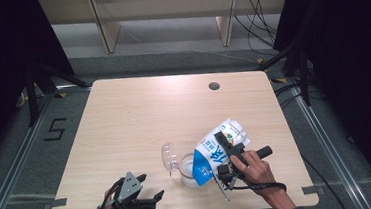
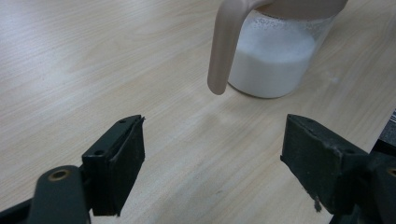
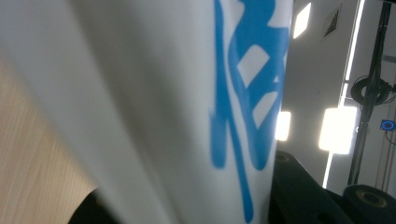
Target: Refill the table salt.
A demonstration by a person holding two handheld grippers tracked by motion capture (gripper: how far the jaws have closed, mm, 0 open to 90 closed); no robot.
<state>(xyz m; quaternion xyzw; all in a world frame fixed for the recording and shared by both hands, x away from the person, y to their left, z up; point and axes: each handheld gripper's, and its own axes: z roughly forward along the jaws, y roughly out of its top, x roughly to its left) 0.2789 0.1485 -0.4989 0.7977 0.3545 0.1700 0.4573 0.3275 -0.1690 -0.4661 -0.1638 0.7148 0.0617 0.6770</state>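
A white and blue milk carton (image 1: 218,149) is tilted with its top down toward a clear jug (image 1: 186,170) near the table's front edge. My right gripper (image 1: 221,155) is shut on the carton's sides. In the right gripper view the carton (image 3: 163,93) is close and blurred, with a black jaw at the lower right. The jug (image 2: 275,60) holds white milk and has a beige handle (image 2: 224,46). Its clear lid (image 1: 169,157) stands flipped open to the left. My left gripper (image 1: 151,186) (image 2: 212,135) rests open at the front left, short of the jug, with nothing between its jaws.
The light wooden table (image 1: 149,112) has a round cable hole (image 1: 214,86) at the back right. Dark tripod legs and cables stand on the grey floor around it. A taped "5" (image 1: 55,129) marks the floor at the left.
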